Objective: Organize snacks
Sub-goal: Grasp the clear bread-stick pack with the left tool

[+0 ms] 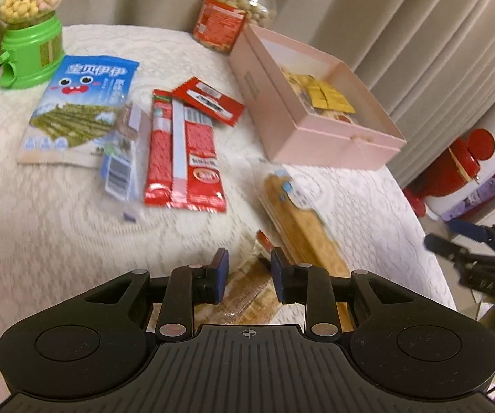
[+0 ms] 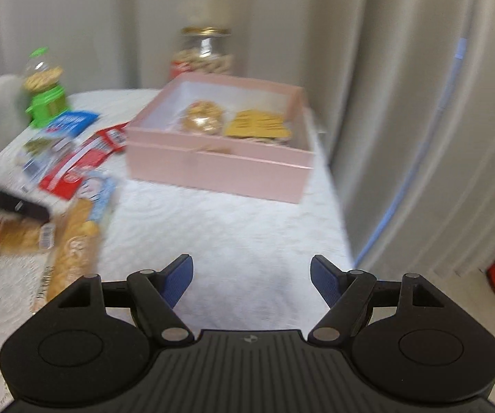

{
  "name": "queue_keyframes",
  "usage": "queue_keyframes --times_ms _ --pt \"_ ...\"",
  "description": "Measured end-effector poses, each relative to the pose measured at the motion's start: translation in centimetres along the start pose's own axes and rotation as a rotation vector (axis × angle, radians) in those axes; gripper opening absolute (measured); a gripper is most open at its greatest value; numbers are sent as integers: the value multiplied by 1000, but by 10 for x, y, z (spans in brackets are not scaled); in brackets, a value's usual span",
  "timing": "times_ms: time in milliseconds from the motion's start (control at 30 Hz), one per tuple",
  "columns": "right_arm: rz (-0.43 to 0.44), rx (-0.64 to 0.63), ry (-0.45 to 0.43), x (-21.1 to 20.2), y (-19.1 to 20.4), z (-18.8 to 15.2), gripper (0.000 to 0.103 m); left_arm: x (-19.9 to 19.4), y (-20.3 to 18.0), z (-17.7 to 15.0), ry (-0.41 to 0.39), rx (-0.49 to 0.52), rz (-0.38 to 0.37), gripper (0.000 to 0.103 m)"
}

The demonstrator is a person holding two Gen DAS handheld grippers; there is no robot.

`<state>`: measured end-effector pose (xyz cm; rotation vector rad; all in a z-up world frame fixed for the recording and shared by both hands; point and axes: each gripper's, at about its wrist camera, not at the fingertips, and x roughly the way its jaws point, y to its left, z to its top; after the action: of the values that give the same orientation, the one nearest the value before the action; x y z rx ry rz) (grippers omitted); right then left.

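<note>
1. Upper left of the left wrist view: a green candy dispenser (image 1: 30,51) stands at the table's far edge, with a blue seaweed-snack bag (image 1: 82,106) lying flat just below it.
2. Centre of that view: red snack packets (image 1: 185,148) overlap one another beside a small clear-wrapped packet (image 1: 122,161); they are loose and not yet sorted.
3. Lower centre: the left gripper (image 1: 249,275) has its blue pads partly parted around a clear-wrapped cracker packet (image 1: 247,292). Blur hides whether the pads press on the wrapper, so I cannot tell whether it is gripped.
4. Right of that: a longer biscuit pack (image 1: 295,213) lies just beside it, touching or overlapping; a lift could drag it along.
5. Upper right: the pink box (image 1: 302,137) sits open with a few yellow and tan snacks inside, and a lidded jar of nuts (image 1: 240,10) stands behind it.
6. In the right wrist view, the right gripper (image 2: 251,278) is spread wide and empty over bare cloth.
7. Risk: a slippery wrapper and a loose pinch could let the packet slide out short of the box.
8. The surface is a round table under a white lace tablecloth (image 1: 41,223); pale curtains (image 2: 419,103) hang behind.
</note>
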<state>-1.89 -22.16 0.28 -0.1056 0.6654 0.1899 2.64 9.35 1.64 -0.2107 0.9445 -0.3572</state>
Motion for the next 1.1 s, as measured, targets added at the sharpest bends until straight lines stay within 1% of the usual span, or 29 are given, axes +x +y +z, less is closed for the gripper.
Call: queue_keyframes --times_ms 100,200,333,433,500,600,667,767,900,1000,1033,1100 --pt "-26 31 -25 -17 -14 -11 76 -5 -11 -10 1 17 18 32" --pt "-72 30 -51 -34 -23 -27 76 -9 -23 -22 11 44 29 32" --pt "-140 -18 -70 -48 -27 -51 76 -11 -39 -35 33 99 20 33" --pt "-227 -70 -70 -49 -26 -66 76 -9 -50 -41 48 149 14 36" --pt "-218 -60 -70 -48 -27 -66 76 -8 -56 -43 60 177 6 36" --pt "-139 -8 -74 -45 -28 -62 76 -8 -60 -48 63 186 -8 36" --pt "-79 15 -70 -39 -23 -57 76 -13 -60 -50 44 184 20 36" --pt "11 3 -67 -32 -3 -46 76 -20 -64 -54 26 241 81 36" --pt "160 -46 -64 -26 34 -25 76 -27 -67 -62 51 288 62 36" --pt "263 -61 -56 -19 56 -4 76 -31 -69 -69 59 307 64 36" --pt "292 -62 -50 -13 63 4 76 -32 -69 -71 60 312 64 36" --pt "313 -60 -32 0 74 15 76 -34 -69 -74 61 319 64 36"
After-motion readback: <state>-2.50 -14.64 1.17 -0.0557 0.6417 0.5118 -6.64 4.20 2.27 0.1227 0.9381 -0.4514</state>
